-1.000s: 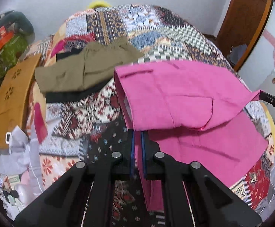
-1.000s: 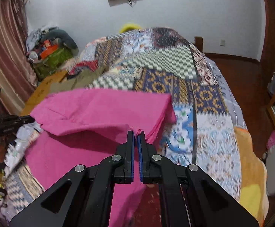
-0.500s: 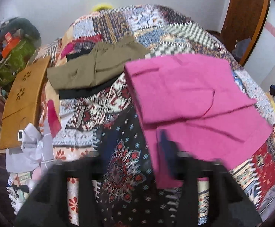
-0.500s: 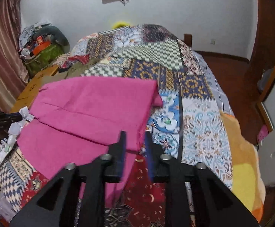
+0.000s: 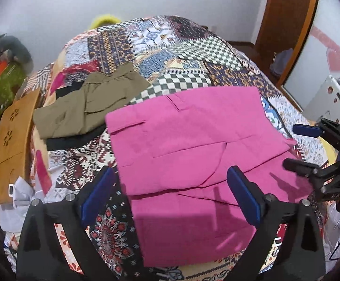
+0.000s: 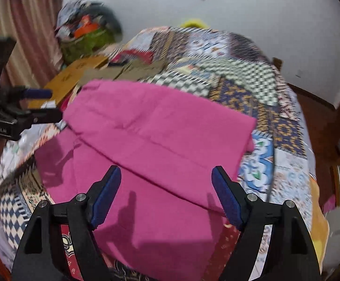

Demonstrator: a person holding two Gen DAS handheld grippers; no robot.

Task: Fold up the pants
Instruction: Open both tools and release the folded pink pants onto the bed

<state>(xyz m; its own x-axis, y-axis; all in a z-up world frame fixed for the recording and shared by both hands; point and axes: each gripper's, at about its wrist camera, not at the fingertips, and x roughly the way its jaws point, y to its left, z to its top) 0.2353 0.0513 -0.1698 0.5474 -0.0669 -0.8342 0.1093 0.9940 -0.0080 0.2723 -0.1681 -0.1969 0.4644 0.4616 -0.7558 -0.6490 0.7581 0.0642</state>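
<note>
Pink pants [image 5: 193, 149] lie flat on the bed [image 5: 193, 53], centre of both frames, one layer doubled over another. Upper layer stops short of the lower one, so a band of the lower layer shows along the near side. Judged: one fold laid down, at least one more to go.

Left gripper [image 5: 172, 194]: fingers spread wide, nothing between them, above the near-left edge of the pants. Right gripper [image 6: 165, 194]: fingers likewise apart and empty, above the near-right part. Each shows at the side of the other's frame. Likely reason: the cloth lies free so the layers can settle flat before a new grasp.

Edges: left fold edge runs from centre-left toward the lower middle of the left frame; the far edge is straight; the right corner droops slightly, seen at right in the right frame.

Room: an olive garment [image 5: 88, 107] sits upper left, close to the far-left corner of the pants but not clearly touching. Quilt beyond and right of the pants is bare, so a fold away from the olive garment has the most space.
</note>
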